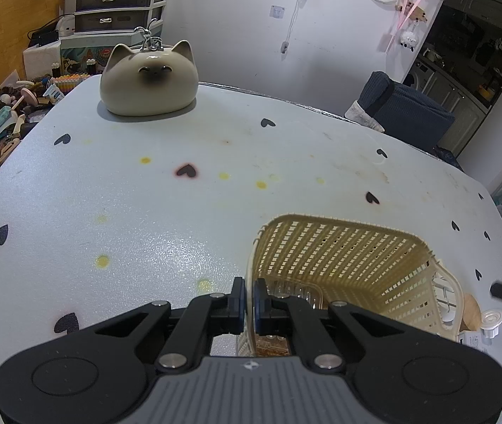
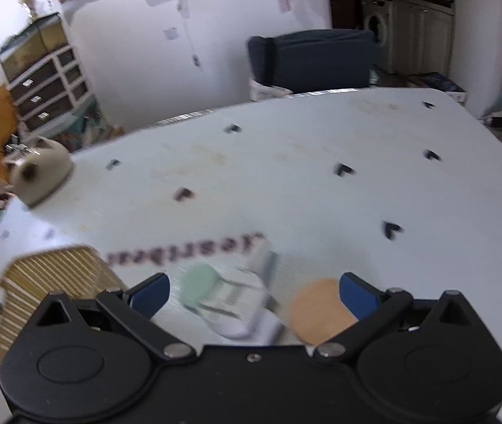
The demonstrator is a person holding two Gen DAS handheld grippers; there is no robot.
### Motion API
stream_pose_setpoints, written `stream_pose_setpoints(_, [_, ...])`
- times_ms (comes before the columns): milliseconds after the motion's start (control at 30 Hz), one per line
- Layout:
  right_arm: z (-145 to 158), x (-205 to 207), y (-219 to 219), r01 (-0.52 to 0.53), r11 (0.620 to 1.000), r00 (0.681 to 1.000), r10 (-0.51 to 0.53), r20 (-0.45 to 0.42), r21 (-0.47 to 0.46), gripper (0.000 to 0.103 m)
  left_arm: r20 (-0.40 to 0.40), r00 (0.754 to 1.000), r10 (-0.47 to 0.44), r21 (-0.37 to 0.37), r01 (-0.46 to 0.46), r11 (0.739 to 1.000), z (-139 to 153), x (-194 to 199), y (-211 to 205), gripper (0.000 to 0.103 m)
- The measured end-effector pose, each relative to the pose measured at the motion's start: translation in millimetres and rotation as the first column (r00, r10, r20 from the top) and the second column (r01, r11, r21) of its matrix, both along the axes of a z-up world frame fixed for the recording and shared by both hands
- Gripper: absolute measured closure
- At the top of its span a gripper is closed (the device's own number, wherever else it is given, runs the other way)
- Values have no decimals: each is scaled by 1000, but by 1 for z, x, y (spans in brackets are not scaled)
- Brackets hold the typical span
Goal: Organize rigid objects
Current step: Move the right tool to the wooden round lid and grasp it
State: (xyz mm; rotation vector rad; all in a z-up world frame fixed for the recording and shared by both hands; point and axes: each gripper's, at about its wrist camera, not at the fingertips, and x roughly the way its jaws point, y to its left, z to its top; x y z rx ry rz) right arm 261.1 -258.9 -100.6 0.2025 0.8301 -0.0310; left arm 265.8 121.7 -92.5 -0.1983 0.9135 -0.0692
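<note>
On the table [image 1: 145, 212]: one basket [image 1: 339, 254] (left fingers [image 1: 249, 298] clamped), one cat figurine [image 1: 148, 81].

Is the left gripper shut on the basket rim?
Yes, the left gripper has its fingers pinched on the near rim of the basket.

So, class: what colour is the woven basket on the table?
The basket is pale yellow-cream, with a lattice of small holes; the left wrist view shows it best.

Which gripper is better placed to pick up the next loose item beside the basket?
Right. The right gripper is open above the loose items, while the left gripper is shut on the basket wall.
</note>
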Motion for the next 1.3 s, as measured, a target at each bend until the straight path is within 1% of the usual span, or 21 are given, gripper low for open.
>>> stream_pose_setpoints(167, [-26, -19, -9, -16, 999, 1000, 16, -1, -30, 0, 0, 1000, 0, 0, 0, 1000, 0, 0, 0, 98])
stream_pose_setpoints(267, [-41, -27, -13, -21, 1000, 999, 21, -27, -4, 0, 0, 1000, 0, 0, 0, 1000, 0, 0, 0, 98])
stream_pose_setpoints(333, [-48, -30, -15, -19, 1000, 999, 20, -45, 23, 2, 0, 1000, 0, 0, 0, 1000, 0, 0, 0, 98])
stream_pose_setpoints(400, [-55, -32, -17, -20, 999, 998, 23, -60, 45, 19, 0, 1000, 0, 0, 0, 1000, 0, 0, 0, 98])
stream_pose_setpoints(533, [-63, -29, -24, 20, 999, 996, -17, -85, 43, 27, 0, 1000, 0, 1, 0, 1000, -1, 0, 0, 98])
stream_pose_setpoints(700, [-68, -19, -37, 35, 998, 996, -31, -86, 45, 27, -1, 1000, 0, 0, 0, 1000, -2, 0, 0, 98])
stream_pose_setpoints(900, [-71, 0, -56, 65, 998, 995, -63, -78, 23, 27, -2, 1000, 2, -1, -2, 1000, -4, 0, -1, 98])
stream_pose_setpoints(1033, [-72, 11, -57, 27, 1000, 995, -26, -95, 0, 27, -2, 1000, 2, -1, -2, 1000, -3, 0, -1, 98])
stream_pose_setpoints(1200, [-73, 20, -44, -44, 999, 991, 40, -128, -25, 27, -2, 1000, 2, -1, -2, 1000, -3, 0, -1, 98])
stream_pose_setpoints(1300, [-76, 23, -36, -74, 995, 986, 64, -156, -60, 31, -2, 1000, 2, -1, -2, 1000, -3, 0, -1, 98])
